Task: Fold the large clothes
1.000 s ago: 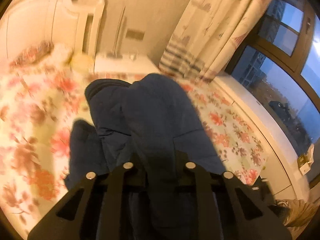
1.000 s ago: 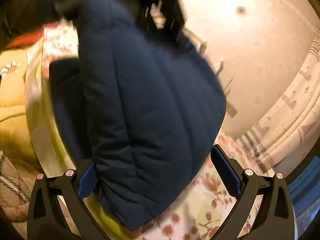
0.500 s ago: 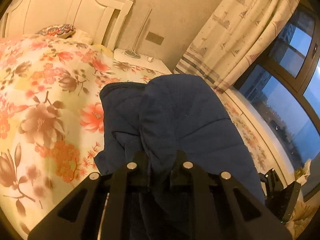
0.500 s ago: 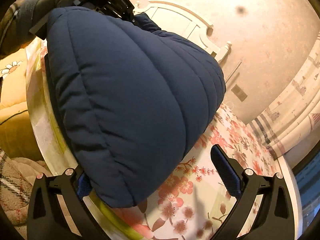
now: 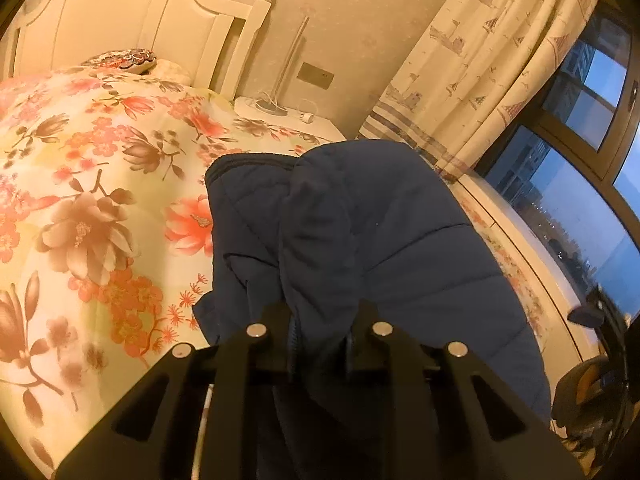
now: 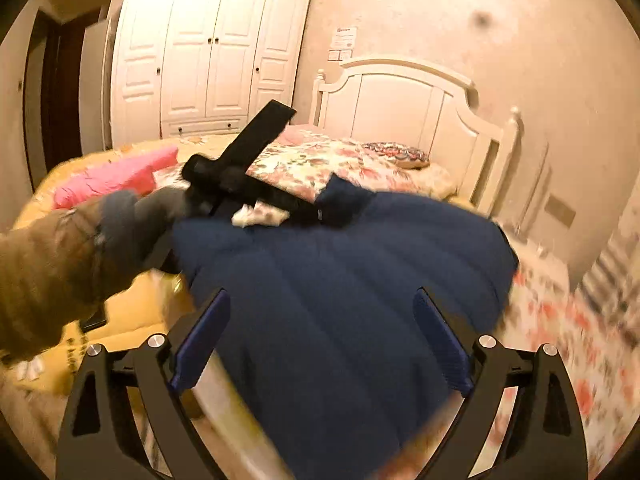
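A puffy, quilted navy jacket (image 5: 384,248) is lying in soft ridges on a bed's floral quilt (image 5: 100,184), where the left gripper (image 5: 322,314) is pinching a bunched fold between its black fingers. The right gripper (image 6: 320,320) is hovering with blue-padded jaws spread wide, gripping nothing. Motion blur is smearing the jacket's near edge, and the pinched seam is lying hidden

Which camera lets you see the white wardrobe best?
The right wrist view. The white wardrobe stands whole against the far wall there, doors and knobs sharp. The left wrist view faces the headboard and window instead, so it shows no wardrobe.
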`<state>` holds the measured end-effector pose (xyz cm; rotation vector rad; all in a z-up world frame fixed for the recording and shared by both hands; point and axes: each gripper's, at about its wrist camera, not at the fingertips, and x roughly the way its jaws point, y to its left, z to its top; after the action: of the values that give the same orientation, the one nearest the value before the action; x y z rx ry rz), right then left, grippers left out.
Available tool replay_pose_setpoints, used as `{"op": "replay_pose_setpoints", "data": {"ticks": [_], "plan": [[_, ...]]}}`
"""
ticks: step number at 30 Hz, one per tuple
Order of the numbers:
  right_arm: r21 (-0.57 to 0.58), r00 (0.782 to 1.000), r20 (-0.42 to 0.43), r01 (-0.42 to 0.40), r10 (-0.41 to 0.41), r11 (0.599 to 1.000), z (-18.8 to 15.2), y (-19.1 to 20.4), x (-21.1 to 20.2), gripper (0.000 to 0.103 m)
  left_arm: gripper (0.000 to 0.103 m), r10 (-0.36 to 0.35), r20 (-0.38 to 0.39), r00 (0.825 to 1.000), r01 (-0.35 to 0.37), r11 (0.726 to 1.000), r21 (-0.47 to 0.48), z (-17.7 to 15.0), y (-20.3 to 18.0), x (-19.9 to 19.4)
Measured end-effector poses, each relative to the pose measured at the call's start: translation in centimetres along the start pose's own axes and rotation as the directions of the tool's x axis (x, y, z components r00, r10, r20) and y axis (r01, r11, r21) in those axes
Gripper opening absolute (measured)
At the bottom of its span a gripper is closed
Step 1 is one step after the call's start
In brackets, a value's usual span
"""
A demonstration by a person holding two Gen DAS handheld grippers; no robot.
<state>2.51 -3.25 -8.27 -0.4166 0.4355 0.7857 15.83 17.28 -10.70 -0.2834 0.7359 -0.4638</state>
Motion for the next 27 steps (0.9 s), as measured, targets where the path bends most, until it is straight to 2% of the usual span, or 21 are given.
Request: {"op": "replay_pose_setpoints", "data": {"ticks": [1,3,4,5,6,7,8,9,11,13,15,16,17,18,20,21,22,23,25,27], "plan": [[-0.006,1.000,-0.011,0.003,-0.003,1.000,0.3,0.5,1.1,0.090,0.018,0.000,0.000,1.000,0.000,1.000,-0.002,-0.1,0.1,-0.1],[-0.034,0.995,-0.099,-0.024,0.020,0.999,0.4,2.2,4.8,0.090,0.020,-0.003,0.003,1.000,0.003,1.000,-0.013,-0.2,0.4,-0.2],[-0.067,0.990,-0.142,-0.010,0.000,0.998,-0.1,3.0,6.3,0.091,0.024,-0.005,0.006,1.000,0.005,1.000,-0.018,-0.3,0.6,-0.3],[-0.145,0.985,-0.160,0.043,-0.066,0.989,-0.9,4.1,7.7,0.091,0.028,-0.003,0.012,1.000,0.003,1.000,-0.026,-0.3,0.9,-0.6],[-0.200,0.982,-0.156,0.078,-0.111,0.977,-1.5,4.9,8.3,0.091,0.041,0.015,0.014,1.000,-0.014,0.999,-0.030,-0.3,1.1,-0.9],[-0.226,0.978,-0.162,0.093,-0.132,0.970,-1.7,5.3,8.6,0.091,0.059,0.082,0.015,0.997,-0.082,0.996,-0.032,-0.1,1.2,-1.7],[-0.232,0.977,-0.168,0.093,-0.134,0.968,-1.8,5.3,8.7,0.091,0.067,0.147,0.027,0.989,-0.146,0.989,-0.034,0.1,1.2,-2.6],[-0.226,0.976,-0.174,0.086,-0.127,0.970,-1.7,5.1,8.9,0.092,0.071,0.200,0.051,0.978,-0.198,0.980,-0.034,0.3,0.9,-3.7],[-0.216,0.976,-0.182,0.080,-0.121,0.973,-1.7,4.8,9.2,0.092,0.070,0.269,0.146,0.952,-0.268,0.963,-0.023,1.3,-0.8,-6.9],[-0.225,0.975,-0.184,0.083,-0.127,0.971,-1.8,4.9,9.6,0.093,0.076,0.239,0.229,0.944,-0.247,0.969,0.008,2.3,-3.4,-9.2],[-0.237,0.974,-0.182,0.092,-0.137,0.967,-1.9,4.9,9.8,0.093,0.082,0.211,0.275,0.938,-0.234,0.971,0.055,3.1,-6.2,-9.8],[-0.235,0.974,-0.182,0.091,-0.136,0.968,-1.9,4.8,9.8,0.093,0.085,0.198,0.278,0.940,-0.228,0.970,0.080,3.4,-7.7,-9.2],[-0.229,0.975,-0.181,0.087,-0.131,0.970,-1.9,4.6,9.9,0.093,0.086,0.184,0.257,0.949,-0.214,0.972,0.095,3.6,-8.7,-8.1],[-0.227,0.975,-0.180,0.087,-0.130,0.970,-1.9,4.5,9.9,0.093,0.086,0.170,0.207,0.963,-0.194,0.976,0.099,3.6,-9.4,-6.0],[-0.231,0.976,-0.170,0.093,-0.134,0.969,-1.8,4.8,9.8,0.093,0.086,0.195,0.125,0.973,-0.206,0.975,0.083,3.2,-9.2,-2.1],[-0.232,0.977,-0.164,0.094,-0.135,0.968,-1.9,5.0,9.8,0.093,0.086,0.228,0.096,0.969,-0.236,0.969,0.078,2.9,-8.7,-0.6],[-0.234,0.978,-0.159,0.093,-0.133,0.968,-2.1,5.0,9.7,0.093,0.085,0.296,0.060,0.953,-0.300,0.951,0.079,2.4,-7.6,1.6],[-0.240,0.980,-0.153,0.086,-0.125,0.967,-2.2,5.0,9.5,0.093,0.086,0.330,0.049,0.943,-0.334,0.938,0.089,1.8,-6.5,2.9],[-0.259,0.985,-0.142,0.061,-0.100,0.964,-2.4,5.2,9.0,0.093,0.088,0.286,0.060,0.956,-0.289,0.956,0.046,1.3,-4.6,2.9],[-0.265,0.990,-0.135,-0.005,-0.032,0.964,-2.2,4.9,7.7,0.091,0.088,0.293,0.075,0.953,-0.296,0.955,0.025,0.9,-4.0,2.3]]}}
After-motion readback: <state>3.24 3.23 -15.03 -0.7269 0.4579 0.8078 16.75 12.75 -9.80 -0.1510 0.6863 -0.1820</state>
